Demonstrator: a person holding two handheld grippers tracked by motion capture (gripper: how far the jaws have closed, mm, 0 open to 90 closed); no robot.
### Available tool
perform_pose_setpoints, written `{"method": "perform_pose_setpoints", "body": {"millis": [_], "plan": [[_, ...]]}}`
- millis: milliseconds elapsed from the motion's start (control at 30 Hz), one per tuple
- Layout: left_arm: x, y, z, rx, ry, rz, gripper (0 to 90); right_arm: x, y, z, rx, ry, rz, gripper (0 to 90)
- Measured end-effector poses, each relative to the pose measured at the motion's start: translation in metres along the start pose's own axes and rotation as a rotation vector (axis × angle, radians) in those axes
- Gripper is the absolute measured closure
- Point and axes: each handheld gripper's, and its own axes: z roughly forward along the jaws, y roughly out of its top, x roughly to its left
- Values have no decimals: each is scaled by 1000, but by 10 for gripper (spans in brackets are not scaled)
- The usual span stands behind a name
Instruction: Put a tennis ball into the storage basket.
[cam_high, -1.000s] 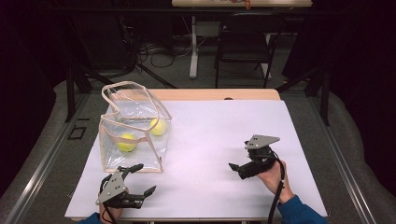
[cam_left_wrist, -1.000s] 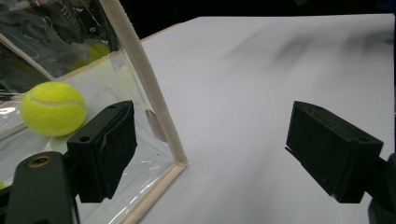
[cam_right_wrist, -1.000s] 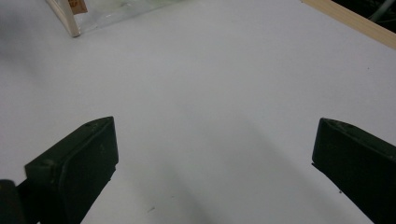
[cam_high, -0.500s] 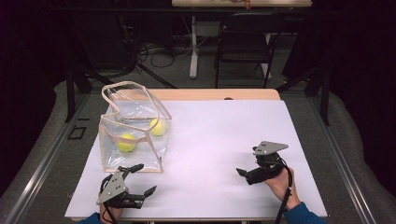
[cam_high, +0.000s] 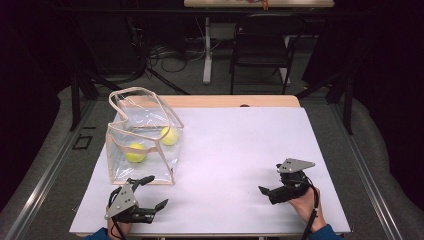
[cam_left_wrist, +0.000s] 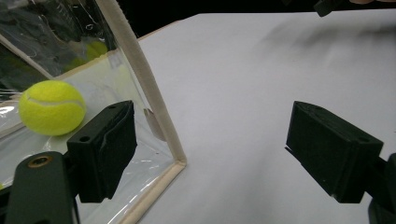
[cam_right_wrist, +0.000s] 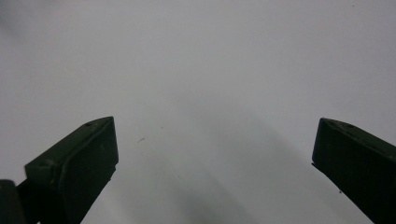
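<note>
white tabletop (cam_high: 240, 150) carries a clear bag (cam_high: 142, 145) at its 9 o'clock with two tennis balls (cam_high: 136, 152) inside, so the left gripper (cam_high: 150, 192), wide open and empty just beside its near corner, should approach the trim slowly, while the right gripper (cam_high: 267, 192), also open and empty, waits at 4 o'clock.

Light falls from above onto the white table (cam_high: 235, 150), which shows bright while the room around it is dark. The clear bag (cam_high: 142, 145) carries glare on its plastic. In the left gripper view a blurred shadow streaks the far table; the right gripper view is soft, with faint shadows.
</note>
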Motion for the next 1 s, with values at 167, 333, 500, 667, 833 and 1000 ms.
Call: {"method": "perform_pose_setpoints", "body": {"millis": [167,333,500,667,833,1000], "plan": [[0,0,1,1,1,-1,161,0,-7,-1,0,-2,11,0],[0,0,0,0,1,1,161,1,-15,-1,12,-2,23,0],[0,0,1,2,0,2,161,3,-25,0,20,2,30,0],[0,0,1,6,3,2,161,4,-34,0,22,4,46,0],[0,0,2,9,3,1,161,4,-39,-3,5,-1,59,0],[0,0,2,9,3,-2,161,5,-39,-4,1,-7,55,0]]}}
